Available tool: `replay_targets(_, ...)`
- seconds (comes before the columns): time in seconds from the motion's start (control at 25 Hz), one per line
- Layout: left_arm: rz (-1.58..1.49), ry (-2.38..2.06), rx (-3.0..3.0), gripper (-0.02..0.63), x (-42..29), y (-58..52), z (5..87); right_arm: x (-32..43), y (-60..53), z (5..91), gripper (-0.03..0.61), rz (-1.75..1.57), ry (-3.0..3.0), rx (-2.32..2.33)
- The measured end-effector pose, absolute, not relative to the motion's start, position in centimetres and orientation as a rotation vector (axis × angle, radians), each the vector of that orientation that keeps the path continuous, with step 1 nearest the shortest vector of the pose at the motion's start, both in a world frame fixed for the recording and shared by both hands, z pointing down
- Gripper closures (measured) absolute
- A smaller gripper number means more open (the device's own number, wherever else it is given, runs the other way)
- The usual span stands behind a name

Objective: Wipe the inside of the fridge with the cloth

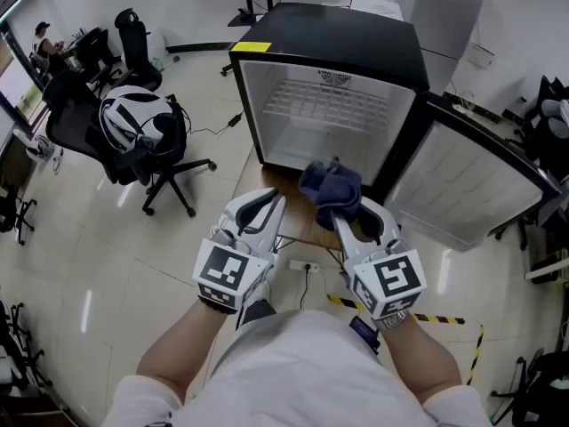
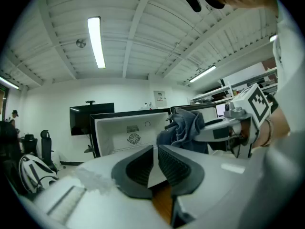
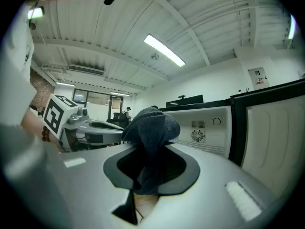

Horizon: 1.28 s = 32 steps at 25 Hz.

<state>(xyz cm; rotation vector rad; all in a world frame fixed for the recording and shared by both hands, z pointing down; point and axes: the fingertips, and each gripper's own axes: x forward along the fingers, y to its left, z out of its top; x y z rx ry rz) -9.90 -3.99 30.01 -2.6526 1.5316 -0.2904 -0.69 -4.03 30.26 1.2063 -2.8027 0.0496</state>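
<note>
A black fridge (image 1: pixel 331 53) with a white inside stands on a wooden surface (image 1: pixel 277 183), and its door (image 1: pixel 462 181) is swung wide open to the right. A wire shelf (image 1: pixel 311 105) crosses the upper part of the empty compartment. To the left, on the tiled floor, a black office chair (image 1: pixel 156 163) carries a white and black helmet (image 1: pixel 133 118). Both tools are held side by side in front of the open fridge, pointing roughly level toward it. The left tool (image 2: pixel 155 163) has its jaws brought together with nothing between them. The right tool (image 1: pixel 360 225) is clamped on the dark blue cloth (image 3: pixel 152 132), which bunches up above the jaws and hangs just outside the fridge opening, over the front edge of the surface
</note>
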Motion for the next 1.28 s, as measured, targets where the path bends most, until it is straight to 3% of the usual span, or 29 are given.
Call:
replay_targets(0.36,-0.304,1.658,-2.582,0.510,-15.5,-9.8,29.3,-4.5,-8.3,29.4,0.505,0.056,-2.811,1.208)
replay_targets(1.28,-0.390,1.547,-2.657,0.466,-24.1,-27.9,31.2,-16.5,-26.1,30.6,0.505,-0.075,-2.714,1.283)
